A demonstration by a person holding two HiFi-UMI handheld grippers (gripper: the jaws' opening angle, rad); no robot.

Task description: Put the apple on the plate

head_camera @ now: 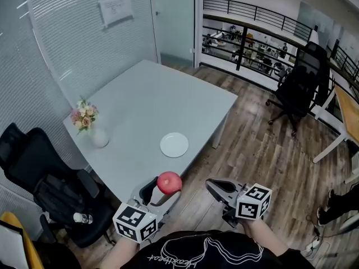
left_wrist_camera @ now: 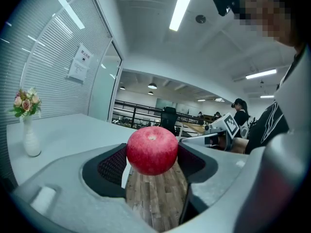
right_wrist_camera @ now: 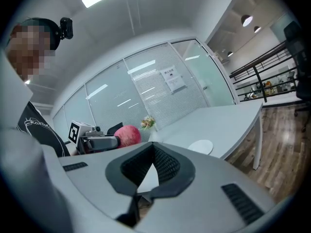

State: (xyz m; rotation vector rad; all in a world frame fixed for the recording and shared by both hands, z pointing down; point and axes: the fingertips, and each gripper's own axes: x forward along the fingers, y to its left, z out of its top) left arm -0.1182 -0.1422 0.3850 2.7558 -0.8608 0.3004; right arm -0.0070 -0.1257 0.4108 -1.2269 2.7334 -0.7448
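Note:
A red apple [head_camera: 169, 182] is clamped between the jaws of my left gripper [head_camera: 164, 187], held in the air just off the near corner of the white table [head_camera: 151, 111]. The left gripper view shows the apple [left_wrist_camera: 152, 150] squeezed between both dark pads. A small white plate [head_camera: 174, 144] lies on the table near its front edge, beyond the apple. My right gripper [head_camera: 215, 188] hangs over the wooden floor to the right, its jaws shut with nothing between them. From the right gripper view I see the apple [right_wrist_camera: 127, 135] at left and the plate [right_wrist_camera: 200, 146].
A white vase of flowers [head_camera: 86, 116] stands at the table's left edge. A black office chair [head_camera: 47, 189] sits at the near left, another black chair [head_camera: 297, 91] at the far right. A glass wall with blinds [head_camera: 67, 27] runs behind the table.

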